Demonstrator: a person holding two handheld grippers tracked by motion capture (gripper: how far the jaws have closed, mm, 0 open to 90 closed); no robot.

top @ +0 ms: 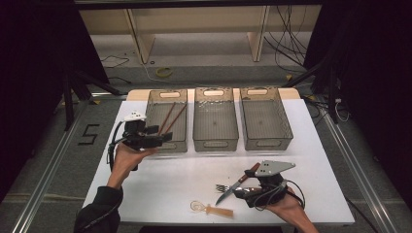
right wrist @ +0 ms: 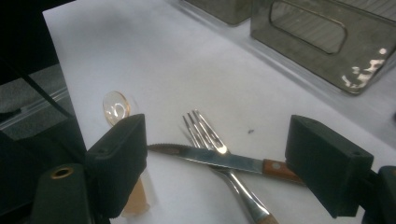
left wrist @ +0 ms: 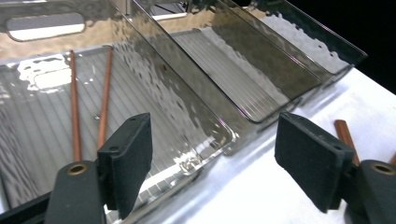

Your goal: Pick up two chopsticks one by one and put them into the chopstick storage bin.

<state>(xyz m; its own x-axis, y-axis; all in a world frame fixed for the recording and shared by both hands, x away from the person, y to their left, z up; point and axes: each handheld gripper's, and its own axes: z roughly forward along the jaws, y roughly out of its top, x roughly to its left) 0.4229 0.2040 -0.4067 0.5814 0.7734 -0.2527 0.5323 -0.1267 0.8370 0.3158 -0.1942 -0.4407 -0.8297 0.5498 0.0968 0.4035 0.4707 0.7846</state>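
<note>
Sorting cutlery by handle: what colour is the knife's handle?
Reddish-brown wood on the knife, clearest in the right gripper view.

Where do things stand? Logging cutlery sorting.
Left gripper open, empty. Right gripper open over knife, which crosses fork. Chopsticks binned.

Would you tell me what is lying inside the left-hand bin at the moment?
Two brown chopsticks lie in the left bin, angled apart on its ribbed floor. The left gripper, jaws open, covers the bin's near left corner in the high view, so that patch cannot be checked there.
</note>
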